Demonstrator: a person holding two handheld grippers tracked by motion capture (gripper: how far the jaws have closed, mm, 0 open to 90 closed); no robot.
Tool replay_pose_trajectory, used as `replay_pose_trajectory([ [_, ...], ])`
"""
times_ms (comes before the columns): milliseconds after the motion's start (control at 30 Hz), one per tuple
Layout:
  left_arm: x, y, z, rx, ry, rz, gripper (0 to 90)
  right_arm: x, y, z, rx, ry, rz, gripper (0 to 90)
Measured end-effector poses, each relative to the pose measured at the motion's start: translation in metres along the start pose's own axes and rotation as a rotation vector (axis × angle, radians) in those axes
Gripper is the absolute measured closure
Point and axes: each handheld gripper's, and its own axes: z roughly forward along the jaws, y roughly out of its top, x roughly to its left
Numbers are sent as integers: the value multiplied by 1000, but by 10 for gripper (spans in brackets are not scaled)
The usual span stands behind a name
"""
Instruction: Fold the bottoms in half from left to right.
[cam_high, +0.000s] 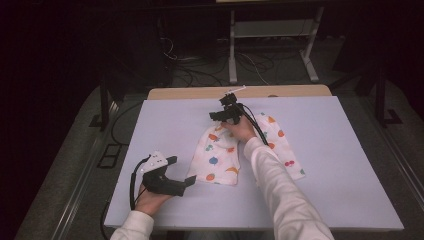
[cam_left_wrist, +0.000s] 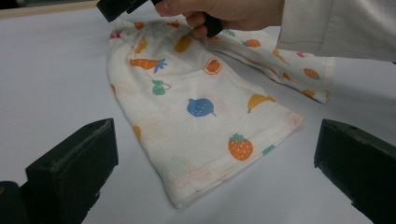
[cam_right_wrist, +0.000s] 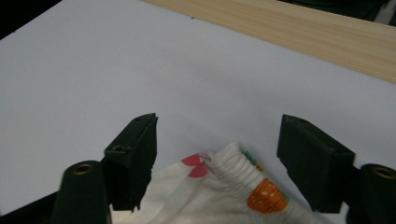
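right gripper (cam_high: 216, 116): jaws partly apart, the ribbed waistband of the shorts (cam_high: 220, 157) bunched up between them. pads not pressing on the cloth; a gap shows on each side of the fold in the right gripper view. nothing gripped.

left gripper (cam_high: 182, 172): jaws wide apart, empty, resting low on the table (cam_high: 340, 165). the near hem of the shorts lies just ahead of its fingertips, between them but apart from both.

count: one pair of shorts, white with a fruit print, lying flat with two legs spread toward the person. two grippers, one in each hand. one white table top, with a wooden edge (cam_high: 200, 93) beyond the right gripper's fingers.
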Motion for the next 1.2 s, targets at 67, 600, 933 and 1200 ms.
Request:
replay_pose_trajectory([
  [67,0,0,0,1,-1,0,0,0,0,2,0,-4,12,322],
  [600,0,0,1,3,-3,4,0,3,-3,10,32,-66,11,632],
  [933,0,0,1,2,-2,2,0,5,-3,8,60,-90,-10,783],
  [1200,0,0,1,0,-2,3,0,4,-2,7,69,-56,33,868],
])
